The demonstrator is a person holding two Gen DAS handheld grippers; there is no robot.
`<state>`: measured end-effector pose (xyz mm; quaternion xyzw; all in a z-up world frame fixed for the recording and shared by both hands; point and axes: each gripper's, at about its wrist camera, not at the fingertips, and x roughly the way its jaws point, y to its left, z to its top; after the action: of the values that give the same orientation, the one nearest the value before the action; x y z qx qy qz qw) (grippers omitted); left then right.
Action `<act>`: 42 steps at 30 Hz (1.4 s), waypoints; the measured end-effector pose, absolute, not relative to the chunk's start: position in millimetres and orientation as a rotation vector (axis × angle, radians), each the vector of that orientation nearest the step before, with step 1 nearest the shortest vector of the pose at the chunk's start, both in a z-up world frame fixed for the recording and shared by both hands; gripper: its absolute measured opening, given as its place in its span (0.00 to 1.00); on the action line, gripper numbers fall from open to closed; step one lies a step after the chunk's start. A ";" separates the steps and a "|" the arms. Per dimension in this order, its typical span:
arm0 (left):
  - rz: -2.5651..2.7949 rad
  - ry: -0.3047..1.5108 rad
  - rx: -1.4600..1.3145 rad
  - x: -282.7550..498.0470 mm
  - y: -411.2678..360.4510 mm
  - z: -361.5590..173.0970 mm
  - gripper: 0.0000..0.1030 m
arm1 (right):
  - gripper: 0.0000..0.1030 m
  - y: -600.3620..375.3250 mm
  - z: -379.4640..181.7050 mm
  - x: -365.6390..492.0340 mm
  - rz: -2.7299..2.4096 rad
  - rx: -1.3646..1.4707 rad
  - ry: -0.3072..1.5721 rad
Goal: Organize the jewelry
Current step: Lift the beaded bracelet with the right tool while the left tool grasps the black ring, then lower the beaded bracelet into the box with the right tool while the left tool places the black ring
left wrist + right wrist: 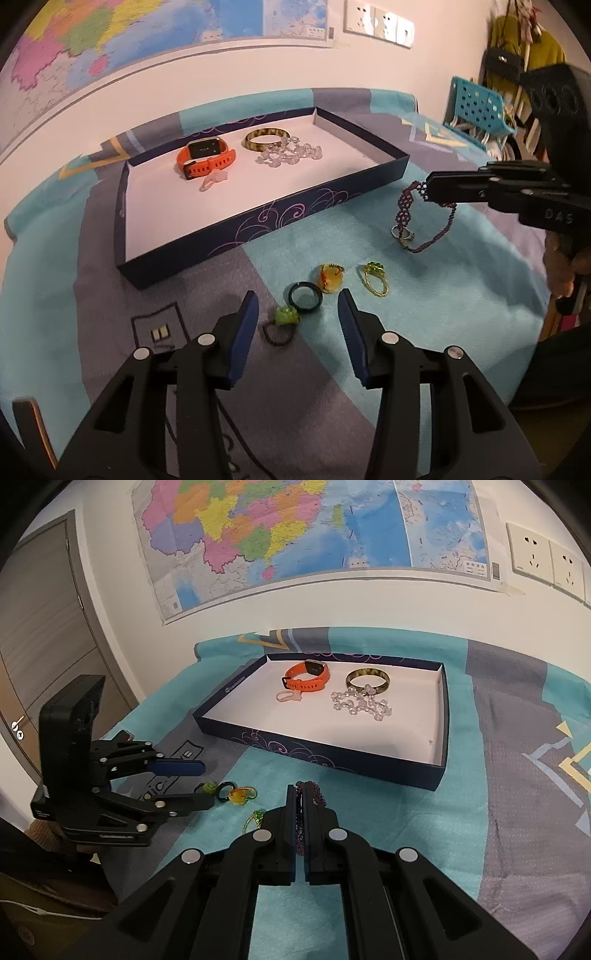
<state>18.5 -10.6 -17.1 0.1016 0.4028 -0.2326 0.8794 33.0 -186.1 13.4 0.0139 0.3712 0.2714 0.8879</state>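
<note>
A dark blue box tray [369, 129] [325, 760] holds an orange watch [207, 160] [308, 679], a brown bangle [264, 138] [367, 679], a clear bead bracelet [291, 155] [360, 701] and a small pink piece [214, 181] [290, 696]. My right gripper [428, 190] [300, 790] is shut on a purple beaded bracelet [406, 206] [312, 794] and holds it above the cloth, right of the tray. My left gripper [297, 299] [207, 782] is open over a green ring [286, 315] [209, 787], a black ring [304, 293] [226, 790], an amber ring [330, 278] [238, 796] and a gold-green ring [375, 278] [255, 818].
A teal and grey cloth [461, 295] [424, 812] covers the surface. A map hangs on the wall [295, 535]. A teal rack [476, 107] and hanging bags stand at the right. A door [44, 646] is at the left.
</note>
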 end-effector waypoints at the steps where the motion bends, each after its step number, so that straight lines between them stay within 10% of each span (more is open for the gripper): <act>1: -0.492 0.845 0.217 20.5 -12.4 -18.5 0.40 | 0.02 -186.3 13.1 32.9 0.563 0.029 0.773; 10: -0.510 0.883 0.237 30.1 -16.4 -28.4 0.21 | 0.02 -190.8 13.4 37.1 0.564 0.048 0.776; 42: -0.471 0.761 0.142 45.7 4.9 20.2 0.21 | 0.02 -179.0 61.7 89.2 0.603 0.013 0.656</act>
<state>45.7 4.9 20.2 0.0688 0.3675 -0.2275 0.8991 89.2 -179.0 61.7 0.0065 0.3174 0.2918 0.9022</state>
